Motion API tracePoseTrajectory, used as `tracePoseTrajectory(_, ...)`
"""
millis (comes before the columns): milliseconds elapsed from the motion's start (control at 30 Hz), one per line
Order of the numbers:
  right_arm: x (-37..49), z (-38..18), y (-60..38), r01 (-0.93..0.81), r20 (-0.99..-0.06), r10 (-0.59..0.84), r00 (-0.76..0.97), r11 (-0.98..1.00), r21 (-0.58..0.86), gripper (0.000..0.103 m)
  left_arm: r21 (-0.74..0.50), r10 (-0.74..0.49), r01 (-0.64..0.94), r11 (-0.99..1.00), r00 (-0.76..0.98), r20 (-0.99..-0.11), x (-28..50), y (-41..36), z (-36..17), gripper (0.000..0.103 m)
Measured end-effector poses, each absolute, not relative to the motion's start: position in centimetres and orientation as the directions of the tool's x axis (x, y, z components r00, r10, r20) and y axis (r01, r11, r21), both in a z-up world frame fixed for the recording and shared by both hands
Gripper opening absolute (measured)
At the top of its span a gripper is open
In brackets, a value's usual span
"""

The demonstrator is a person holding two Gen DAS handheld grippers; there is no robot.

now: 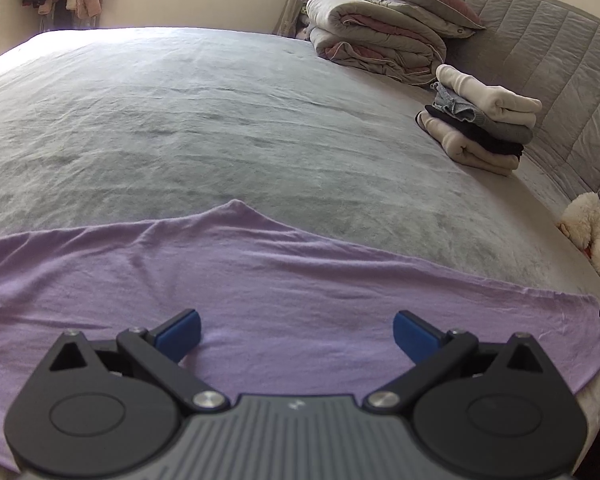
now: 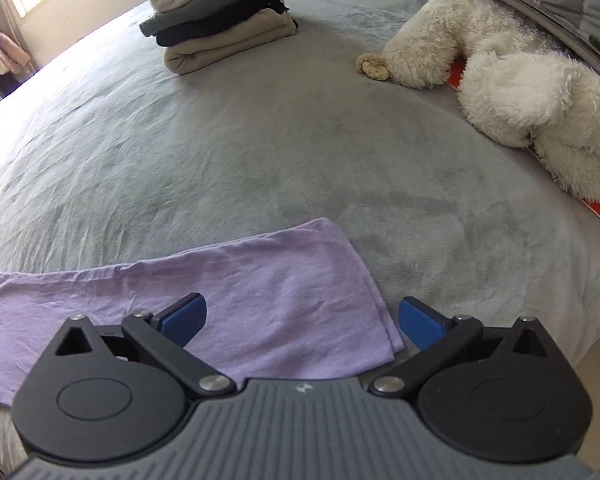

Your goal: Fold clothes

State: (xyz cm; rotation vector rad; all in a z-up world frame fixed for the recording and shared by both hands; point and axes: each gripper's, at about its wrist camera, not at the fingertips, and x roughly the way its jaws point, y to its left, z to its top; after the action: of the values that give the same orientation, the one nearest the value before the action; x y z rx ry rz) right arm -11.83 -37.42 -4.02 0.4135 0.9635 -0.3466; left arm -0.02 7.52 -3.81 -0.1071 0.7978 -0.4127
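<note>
Lilac garment (image 1: pixel 260 280) flat on bed (image 1: pixel 220 120) — both grippers' fingers apart, nothing held

both wrist views low, sharing lilac garment (image 1: pixel 260 280).

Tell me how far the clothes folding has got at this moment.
Done: a stack of folded clothes sits near the headboard. In hand: nothing; the purple garment lies flat along the near edge of the bed, with the left hand-held gripper and right hand-held gripper open over it. Left: folding and stacking it.
</note>
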Motion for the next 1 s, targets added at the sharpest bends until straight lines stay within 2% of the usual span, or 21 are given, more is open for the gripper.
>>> tracePoseTrajectory(67, -11.8, -4.0, -38.8, 0.490, -0.849, -0.105, 0.518, 0.850, 0.194, 0.103, -0.265, -0.408, 0.313, 0.912, 0.621, -0.669, 0.1, 7.6, -3.8, 0.103)
tracePoseTrajectory(200, -11.5, -4.6, -39.6, 0.498, -0.869, -0.167, 0.467, 0.861, 0.102, 0.102, -0.272, -0.415, 0.317, 0.909, 0.621, -0.665, 0.1, 7.5, -3.8, 0.103)
tracePoseTrajectory(333, -11.7, -5.2, -39.8, 0.492, -0.872, -0.191, 0.450, 0.868, 0.064, 0.097, -0.275, -0.431, 0.336, 0.901, 0.613, -0.662, 0.2, 7.5, -3.9, 0.103)
tracePoseTrajectory(433, -11.8, -5.1, -39.3, 0.473, -0.871, -0.195, 0.451, 0.880, 0.049, 0.089, -0.281, -0.437, 0.339, 0.898, 0.610, -0.661, 0.2, 7.5, -3.8, 0.103)
tracePoseTrajectory(533, -11.6, -4.6, -38.8, 0.447, -0.873, -0.176, 0.454, 0.893, 0.052, 0.074, -0.291, -0.445, 0.340, 0.894, 0.606, -0.659, 0.1, 7.6, -3.7, 0.103)
tracePoseTrajectory(600, -11.4, -4.3, -38.4, 0.428, -0.875, -0.159, 0.456, 0.902, 0.060, 0.059, -0.297, -0.449, 0.340, 0.893, 0.604, -0.658, 0.1, 7.6, -3.6, 0.103)
tracePoseTrajectory(633, -11.3, -4.2, -38.2, 0.420, -0.877, -0.153, 0.456, 0.906, 0.061, 0.055, -0.299, -0.450, 0.339, 0.892, 0.604, -0.658, 0.1, 7.7, -3.6, 0.103)
tracePoseTrajectory(733, -11.1, -3.7, -37.6, 0.403, -0.877, -0.146, 0.457, 0.913, 0.058, 0.029, -0.308, -0.454, 0.336, 0.890, 0.602, -0.657, 0.0, 7.9, -3.5, 0.103)
tracePoseTrajectory(767, -11.0, -3.6, -37.4, 0.400, -0.876, -0.147, 0.459, 0.915, 0.056, 0.011, -0.311, -0.456, 0.335, 0.890, 0.601, -0.656, 0.0, 8.0, -3.5, 0.103)
tracePoseTrajectory(800, -11.0, -3.5, -37.4, 0.401, -0.875, -0.144, 0.462, 0.914, 0.061, 0.005, -0.314, -0.457, 0.333, 0.889, 0.601, -0.656, 0.0, 8.1, -3.5, 0.103)
tracePoseTrajectory(1000, -10.8, -2.1, -36.3, 0.385, -0.864, -0.092, 0.496, 0.915, 0.123, 0.005, -0.341, -0.476, 0.331, 0.880, 0.599, -0.645, 0.0, 9.0, -3.0, 0.103)
